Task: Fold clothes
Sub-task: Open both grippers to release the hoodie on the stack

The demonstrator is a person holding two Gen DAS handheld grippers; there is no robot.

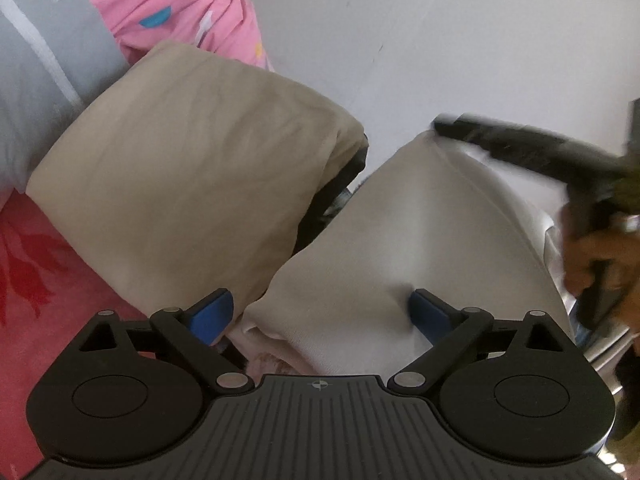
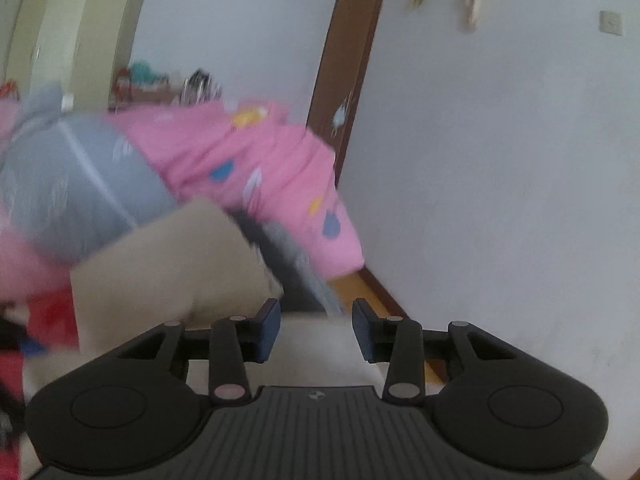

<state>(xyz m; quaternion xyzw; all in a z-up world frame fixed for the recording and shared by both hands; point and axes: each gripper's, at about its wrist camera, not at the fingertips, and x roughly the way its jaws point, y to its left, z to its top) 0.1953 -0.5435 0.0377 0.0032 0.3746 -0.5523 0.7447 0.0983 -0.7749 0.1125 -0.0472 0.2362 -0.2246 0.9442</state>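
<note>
A cream garment (image 1: 420, 232) hangs stretched between my two grippers in the left wrist view. My left gripper (image 1: 323, 312) has its blue pads pressed into a thick bunch of the garment's lower part, and the right-hand pad dents the cloth. My right gripper (image 1: 444, 126), blurred and held by a hand (image 1: 592, 256), pinches the garment's raised top corner. In the right wrist view, my right gripper (image 2: 316, 332) has the cream garment (image 2: 316, 344) filling the gap between its pads.
A folded tan cloth (image 1: 192, 168) lies to the left on a red floral sheet (image 1: 40, 280), with something dark (image 1: 344, 184) under its edge. A grey and pink quilt (image 2: 192, 148) is heaped behind. A white wall (image 2: 500, 160), a brown door (image 2: 344, 80) and wooden floor (image 2: 360, 284) are to the right.
</note>
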